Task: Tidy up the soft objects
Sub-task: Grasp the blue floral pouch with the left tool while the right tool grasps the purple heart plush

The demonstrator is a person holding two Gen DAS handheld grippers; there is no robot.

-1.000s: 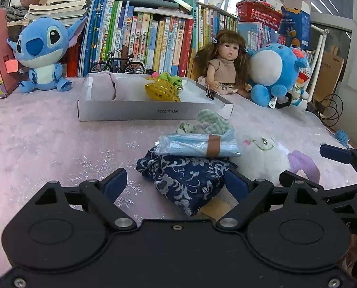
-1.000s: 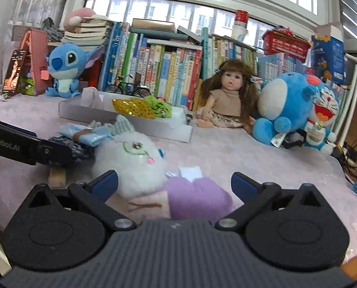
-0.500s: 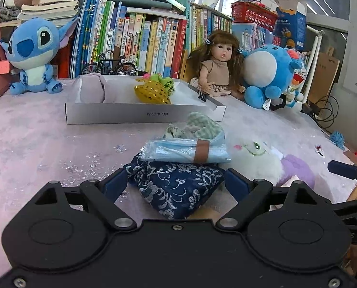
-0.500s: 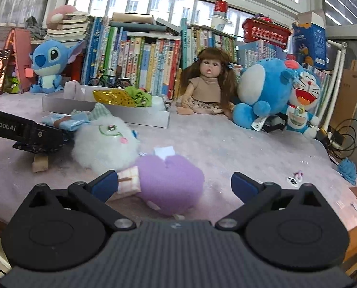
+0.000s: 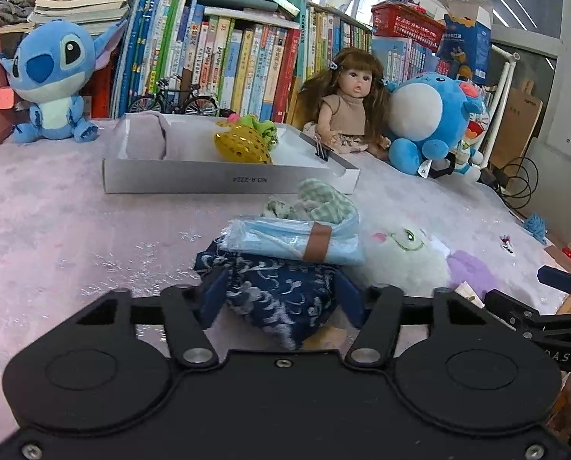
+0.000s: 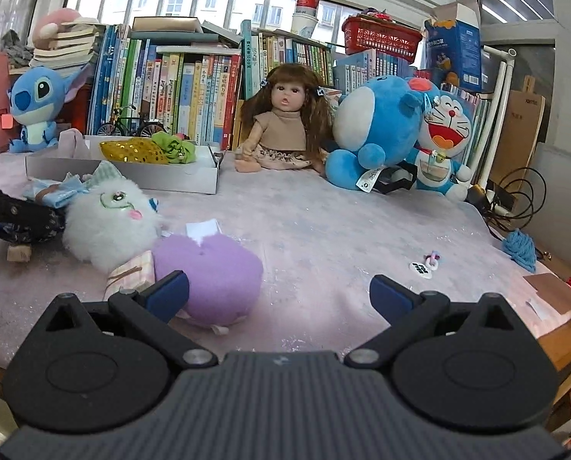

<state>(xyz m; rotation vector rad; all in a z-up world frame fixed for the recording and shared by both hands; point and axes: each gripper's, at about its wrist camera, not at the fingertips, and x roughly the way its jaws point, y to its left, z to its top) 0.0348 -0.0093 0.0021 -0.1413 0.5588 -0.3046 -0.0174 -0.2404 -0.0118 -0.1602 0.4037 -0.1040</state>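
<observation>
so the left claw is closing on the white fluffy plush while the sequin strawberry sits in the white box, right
Not quite. In the left wrist view the left claw is closing on the navy patterned pouch, not the white fluffy plush beside it. The sequin strawberry does sit in the white box.

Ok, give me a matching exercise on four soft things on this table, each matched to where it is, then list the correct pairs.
Things:
1. navy patterned pouch
2. yellow sequin toy
3. light blue mask pack
4. purple plush

Places:
A. inside the white box
B. lying on top of the pouch
C. between the fingers of the left gripper, whose jaws are closing
D. just ahead of the left finger of the open right gripper, beside the white fluffy toy

Pairs: 1-C, 2-A, 3-B, 4-D
</observation>
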